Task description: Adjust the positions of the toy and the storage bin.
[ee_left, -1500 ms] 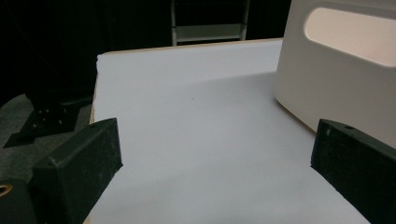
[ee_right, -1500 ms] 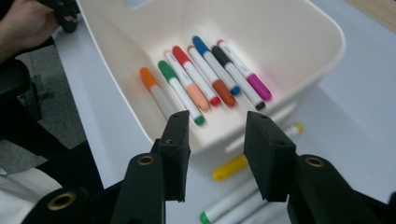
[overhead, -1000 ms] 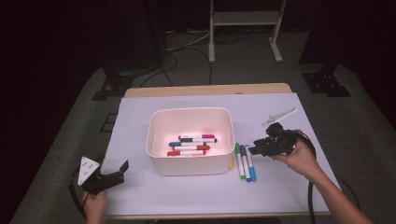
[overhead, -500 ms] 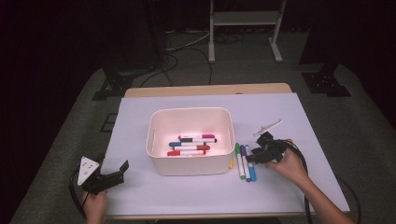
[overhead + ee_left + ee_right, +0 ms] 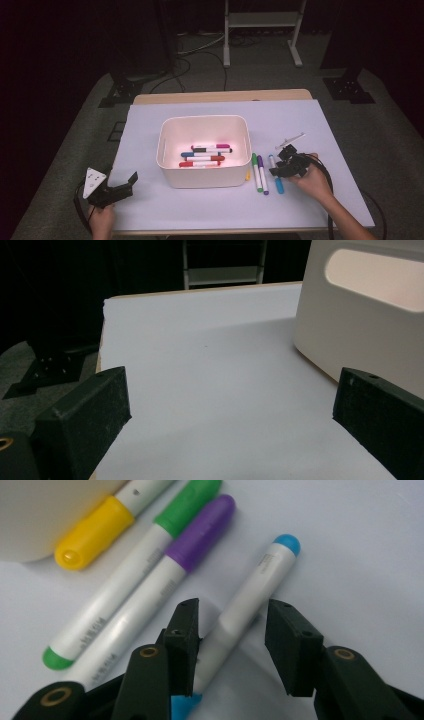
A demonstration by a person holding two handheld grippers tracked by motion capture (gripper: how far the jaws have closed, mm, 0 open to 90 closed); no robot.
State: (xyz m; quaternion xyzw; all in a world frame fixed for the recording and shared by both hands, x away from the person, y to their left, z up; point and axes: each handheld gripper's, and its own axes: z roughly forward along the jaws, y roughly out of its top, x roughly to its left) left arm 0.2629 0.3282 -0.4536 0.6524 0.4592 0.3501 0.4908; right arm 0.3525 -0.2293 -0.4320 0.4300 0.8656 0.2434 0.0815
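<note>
1. A worktop (image 5: 150,210) covered in a white sheet carries a cream plastic bin (image 5: 204,150) near its middle, seen from the high view.
2. Inside the bin lie several markers (image 5: 207,155), side by side on its floor; caps in magenta, black, blue and red can be made out.
3. Just right of the bin, on the sheet, lie a green marker (image 5: 256,172), a purple marker (image 5: 262,174) and a blue marker (image 5: 275,175), roughly parallel and close together.
4. A yellow marker (image 5: 92,530) lies against the bin's wall, beside the green one; in the high view only its yellow end shows at the bin's lower right corner.
5. The right gripper (image 5: 231,627) is low over the blue marker, its jaws apart and standing on either side of the white barrel. The left jaw looks to be touching the barrel; the right jaw stands clear of it, so it is not clamped.
6. The person's right hand (image 5: 312,181) holds that gripper, with a black cable looping round it.
7. The left gripper (image 5: 127,182) sits at the worktop's near left corner, held by the left hand (image 5: 101,220), with its jaws wide apart and nothing between them. Its own view looks along bare sheet, with the bin's side wall at the right.
8. A thin pale object (image 5: 290,141) lies on the sheet beyond the right gripper; what it is cannot be told.
</note>
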